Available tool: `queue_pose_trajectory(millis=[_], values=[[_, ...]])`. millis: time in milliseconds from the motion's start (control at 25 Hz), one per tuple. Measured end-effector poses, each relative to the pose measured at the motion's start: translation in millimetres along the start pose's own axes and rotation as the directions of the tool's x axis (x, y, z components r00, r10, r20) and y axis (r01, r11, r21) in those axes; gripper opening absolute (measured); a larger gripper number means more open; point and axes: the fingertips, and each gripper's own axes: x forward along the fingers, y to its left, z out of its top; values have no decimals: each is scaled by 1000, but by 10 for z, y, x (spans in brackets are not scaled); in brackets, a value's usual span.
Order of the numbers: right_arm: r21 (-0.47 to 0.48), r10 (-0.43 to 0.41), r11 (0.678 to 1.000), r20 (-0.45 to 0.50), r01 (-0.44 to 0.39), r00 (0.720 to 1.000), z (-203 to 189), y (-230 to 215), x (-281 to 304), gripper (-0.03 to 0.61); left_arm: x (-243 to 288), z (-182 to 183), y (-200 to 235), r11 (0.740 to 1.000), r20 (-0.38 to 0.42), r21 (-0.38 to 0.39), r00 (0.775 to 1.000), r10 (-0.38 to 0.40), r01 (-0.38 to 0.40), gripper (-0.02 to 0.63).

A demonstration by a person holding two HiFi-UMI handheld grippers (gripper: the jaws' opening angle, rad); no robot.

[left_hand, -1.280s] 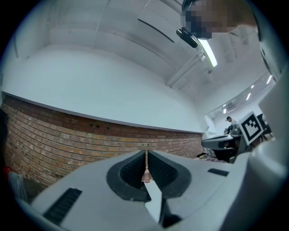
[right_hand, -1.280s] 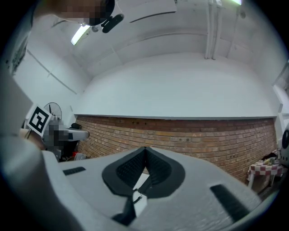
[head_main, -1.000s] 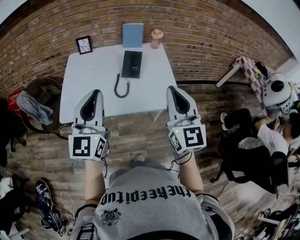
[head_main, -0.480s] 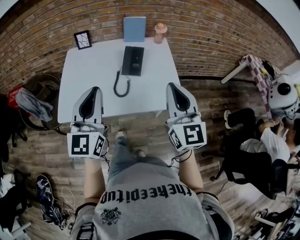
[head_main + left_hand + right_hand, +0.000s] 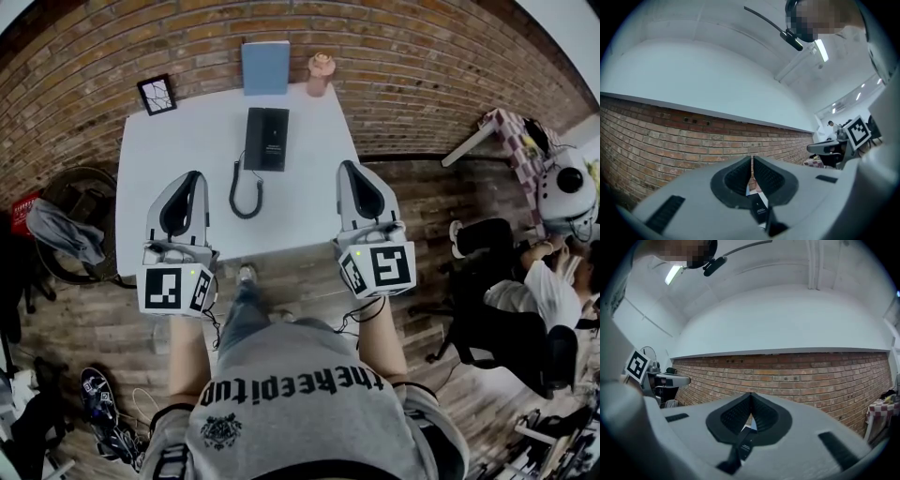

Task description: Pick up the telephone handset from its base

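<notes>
Both claws have advanced over the near edge of the smooth white table (image 5: 159, 159). The left gripper (image 5: 193, 178) and the right gripper (image 5: 348, 167) press their ribbed black pads together, empty. Ahead, between them, the flat black plastic telephone handset (image 5: 266, 139) lies on its base. Its coiled cord (image 5: 246, 193) curls back towards the left claw.

Black telephone (image 5: 266, 139) on the white table (image 5: 178, 150)

The phone is a flat, dark block. It lies near the far side of the table, its long side pointing away from the person. The handset (image 5: 257, 138) rests on its base (image 5: 275, 139). A curly black cord (image 5: 246, 192) loops from the left side toward the near edge.
</notes>
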Motion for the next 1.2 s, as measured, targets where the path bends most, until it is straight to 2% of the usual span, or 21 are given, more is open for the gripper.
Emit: queue_pose_trajectory(millis=[480,920,1040,1200], values=[[-1,-60,998,-22,60,998,-150,-68,925,3,853,-222,603,997,-16,-11,997,-80,80,17],[-16,-136,991,-57,135,989,-301,-108,1377,3,1415,-514,909,983,-54,-64,983,-177,174,17],[-25,-154,988,-73,153,985,-347,-114,1461,3,1559,-698,923,971,-94,-100,969,-228,219,16],[-30,-171,985,-100,169,980,-438,-98,1561,3,1716,-1067,873,940,-137,-143,935,-327,308,17]])
